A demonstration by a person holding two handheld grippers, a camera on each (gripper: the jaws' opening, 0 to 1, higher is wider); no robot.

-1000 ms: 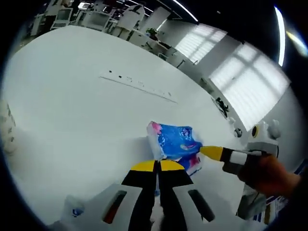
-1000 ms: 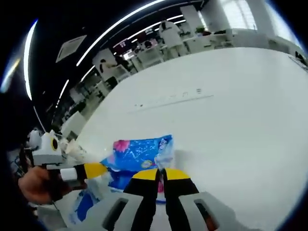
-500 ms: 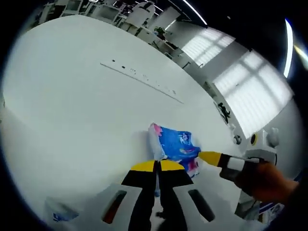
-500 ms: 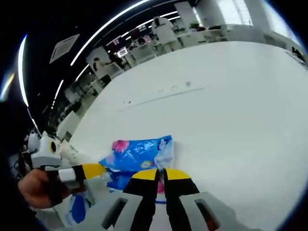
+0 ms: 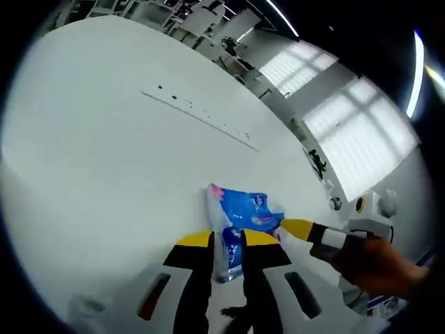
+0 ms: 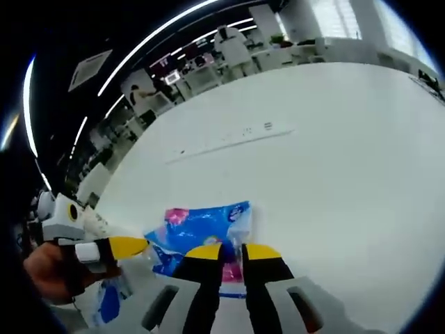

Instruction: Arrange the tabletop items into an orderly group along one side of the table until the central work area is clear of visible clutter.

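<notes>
Jaws of our left gripper (image 5: 227, 241) stood a little apart, with the lower end of the blue printed packet (image 5: 240, 219) lying in the gap between their yellow tips; whether the tips actually pressed the plastic we could not tell. In the left gripper view the packet rested on the white table (image 5: 104, 160), and our right gripper (image 5: 295, 227) came in from the right with its yellow tip touching the packet's right edge, a hand (image 5: 375, 268) wrapped around its grip. A long pale strip (image 5: 198, 115) with small dark marks ran across the tabletop well beyond the packet. In the right gripper view our right gripper (image 6: 231, 252) had its jaws slightly parted around the near edge of the same packet (image 6: 201, 233), and again we could not tell if they gripped it. Our left gripper (image 6: 128, 246) entered there from the left, its yellow tip at the packet's left corner. Office desks and chairs (image 6: 236, 49) stood behind the table (image 6: 334, 153).
</notes>
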